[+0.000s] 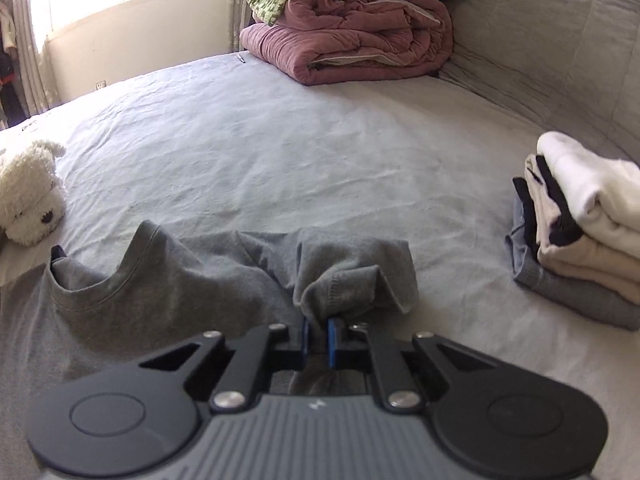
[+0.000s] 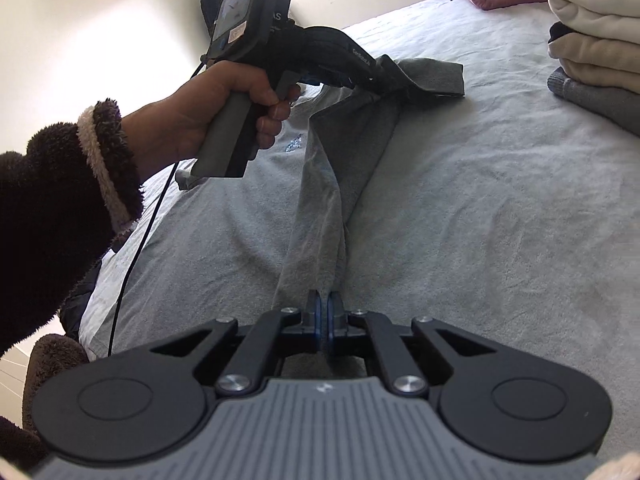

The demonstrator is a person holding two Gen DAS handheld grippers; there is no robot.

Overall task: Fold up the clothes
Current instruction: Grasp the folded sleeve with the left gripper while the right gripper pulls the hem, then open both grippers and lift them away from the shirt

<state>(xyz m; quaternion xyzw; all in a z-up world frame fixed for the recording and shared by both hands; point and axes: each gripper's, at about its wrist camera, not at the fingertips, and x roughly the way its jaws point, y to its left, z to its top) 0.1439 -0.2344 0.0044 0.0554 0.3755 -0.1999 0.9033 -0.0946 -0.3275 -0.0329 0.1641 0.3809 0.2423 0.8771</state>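
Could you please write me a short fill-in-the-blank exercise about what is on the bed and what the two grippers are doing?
1. Both the left gripper and the right gripper are shut on the ____ T-shirt.
2. The plush toy lying on the bed is ____ in colour.
3. The folded quilt at the far end of the bed is ____.
4. The top garment of the stack of folded clothes is ____.

Missing words: grey; white; pink; white

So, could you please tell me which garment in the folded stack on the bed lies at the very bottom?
The grey knitted garment lies at the bottom of the folded stack. The cream piece and the white one lie on top of it, and it alone is grey and ribbed.
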